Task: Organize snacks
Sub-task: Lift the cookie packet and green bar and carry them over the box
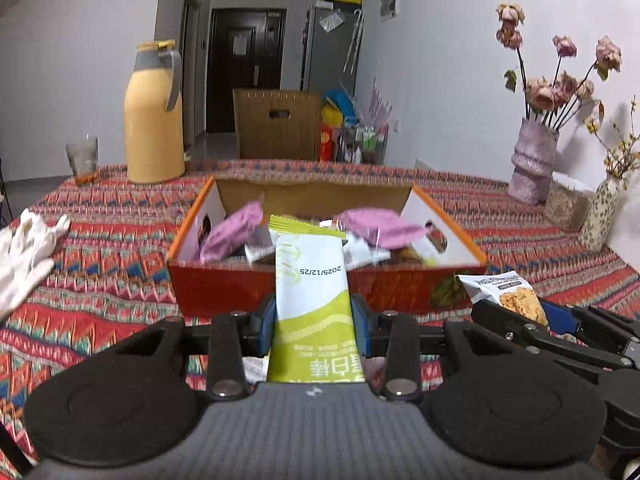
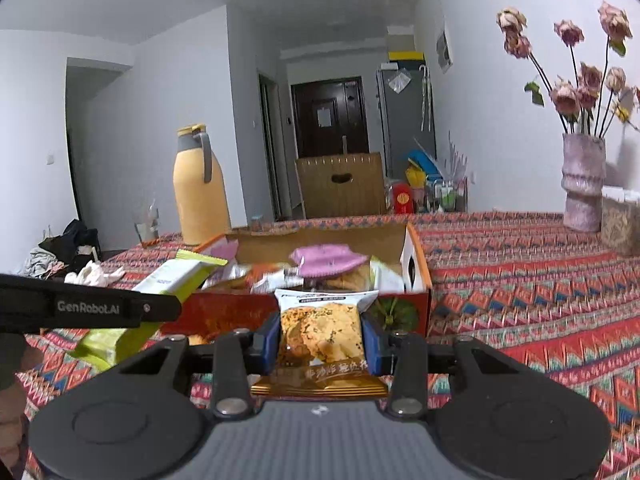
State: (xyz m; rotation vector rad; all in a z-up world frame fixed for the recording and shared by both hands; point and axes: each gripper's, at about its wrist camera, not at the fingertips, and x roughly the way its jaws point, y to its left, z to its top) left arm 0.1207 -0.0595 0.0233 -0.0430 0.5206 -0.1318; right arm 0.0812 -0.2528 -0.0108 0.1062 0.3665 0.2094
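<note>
Left wrist view | left gripper (image 1: 314, 316) clamped on green bar (image 1: 308, 280) | right gripper (image 2: 320, 340) clamped on cookie packet (image 2: 320, 332) | both near red box (image 1: 224, 292), likely for dropping in

Both grippers look alike: the left gripper (image 1: 313, 316) and right gripper (image 2: 321, 334) have matte black linkages, round black discs, silver screws, blue pads and a ribbed grey body; one arm reads "GenRobot.AI".
</note>
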